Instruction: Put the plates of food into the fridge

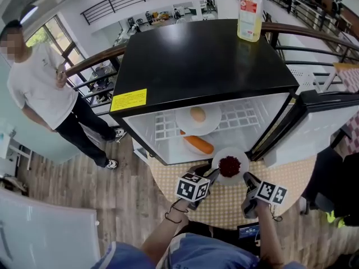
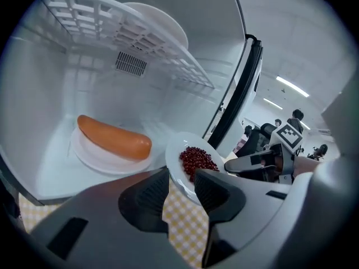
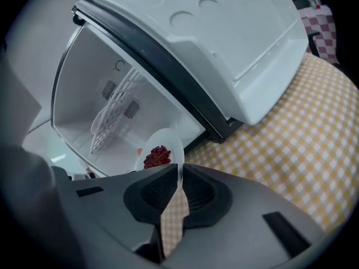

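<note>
We look down into a bright hall with railings and a wood floor. A round table under a yellow-checked cloth (image 1: 224,206) carries a small white fridge with a black top (image 1: 207,60), its door (image 1: 314,122) swung open to the right. On the fridge's white wire shelf (image 1: 238,115) sits a white plate (image 1: 184,123) with a pale round piece of food. Below it, on the fridge floor, a second white plate (image 2: 90,157) bears an orange sausage (image 2: 115,138). A plastic bottle of yellow liquid (image 1: 250,13) stands at the far edge of the black top.

At the fridge's open front, just before the sausage, is the small white plate of dark red beans (image 1: 229,165). The left gripper (image 1: 213,175) has its jaws closed on the plate's left rim. The right gripper (image 1: 248,179) pinches the right rim (its jaws nearly meet over the thin edge). Both forearms reach forward from below, with the marker cubes turned upward. A person in a white T-shirt (image 1: 39,83) stands well off to the left.
</note>
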